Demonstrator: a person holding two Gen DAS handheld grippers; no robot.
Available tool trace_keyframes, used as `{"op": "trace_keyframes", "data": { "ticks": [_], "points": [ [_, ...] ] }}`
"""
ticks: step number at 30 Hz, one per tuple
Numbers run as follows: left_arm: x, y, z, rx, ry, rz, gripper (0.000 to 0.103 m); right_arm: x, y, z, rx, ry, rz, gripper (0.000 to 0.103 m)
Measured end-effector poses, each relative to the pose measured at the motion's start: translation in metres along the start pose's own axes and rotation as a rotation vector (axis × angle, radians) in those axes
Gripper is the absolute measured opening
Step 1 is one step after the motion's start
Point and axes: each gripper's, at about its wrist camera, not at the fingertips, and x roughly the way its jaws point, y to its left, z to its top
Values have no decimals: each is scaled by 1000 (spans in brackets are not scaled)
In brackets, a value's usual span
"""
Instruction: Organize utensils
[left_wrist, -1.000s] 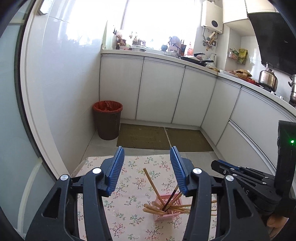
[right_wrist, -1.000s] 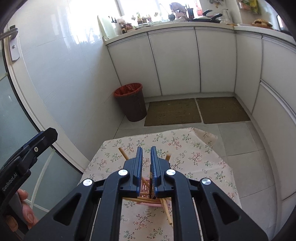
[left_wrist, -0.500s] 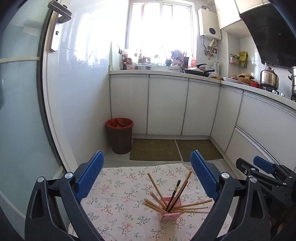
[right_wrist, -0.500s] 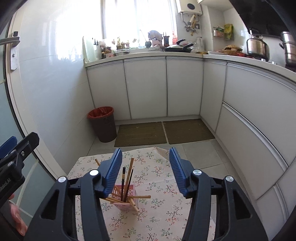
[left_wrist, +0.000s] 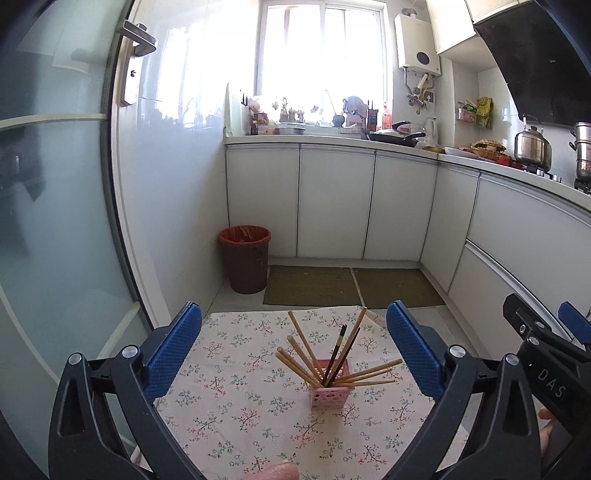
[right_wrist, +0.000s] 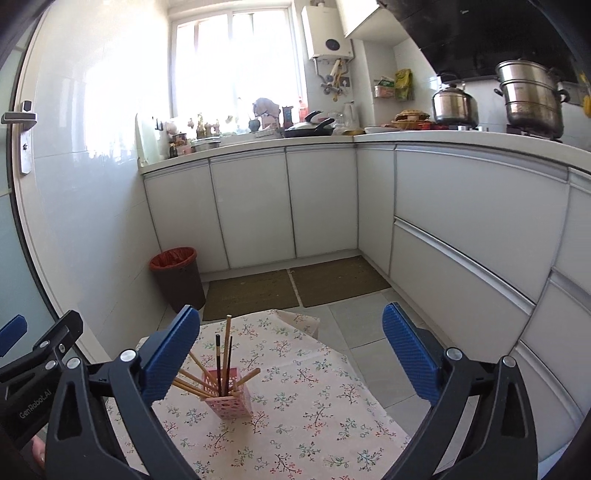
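Note:
A pink perforated holder (left_wrist: 330, 391) (right_wrist: 231, 404) stands upright on the floral tablecloth (left_wrist: 240, 406) (right_wrist: 314, 424). Several wooden chopsticks (left_wrist: 304, 343) (right_wrist: 227, 339) and two dark ones fan out of it. My left gripper (left_wrist: 293, 306) hangs back from the holder, its jaws opening wide, nothing pressed between them. My right gripper (right_wrist: 291, 308) also stays back, its jaws opening with nothing in them; the holder sits low by its left finger. Each gripper shows at the edge of the other's view.
A brown bin with a red liner (left_wrist: 244, 264) (right_wrist: 177, 278) stands on the floor past the table, beside two dark mats (left_wrist: 314, 286). White cabinets (right_wrist: 461, 229) run along the back and right. A glass door (left_wrist: 55, 221) is close on the left.
Both grippers drew back and rose away from the holder while their jaws spread. The right one went from nearly shut right over the chopsticks to wide apart.

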Motion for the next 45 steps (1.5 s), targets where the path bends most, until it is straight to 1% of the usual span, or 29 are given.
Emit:
{"op": "trace_keyframes", "data": {
  "ticks": [2,4,7,9,12,17,31,45],
  "points": [
    [-9,-1,-6,-19,-18,8,96,-5,-6,-4,7,-2,-29,96],
    [-14,-3,-10,-27,1,17,96,-9,-11,-9,2,7,-49,96],
    [-21,-7,-16,-37,26,-10,96,-16,-18,-15,6,28,-50,96],
    [-23,-11,-20,-26,36,-1,96,-20,-20,-17,-3,45,-53,96],
    [-27,-13,-23,-33,40,10,96,-25,-23,-20,-8,42,-58,96],
    [-35,-13,-21,-30,32,14,96,-25,-29,-22,5,61,-48,96],
    [-43,-21,-20,-4,22,21,96,-31,-35,-22,15,61,-39,96],
    [-42,-23,-20,2,24,31,96,-31,-33,-22,7,66,-28,96]
  ]
}}
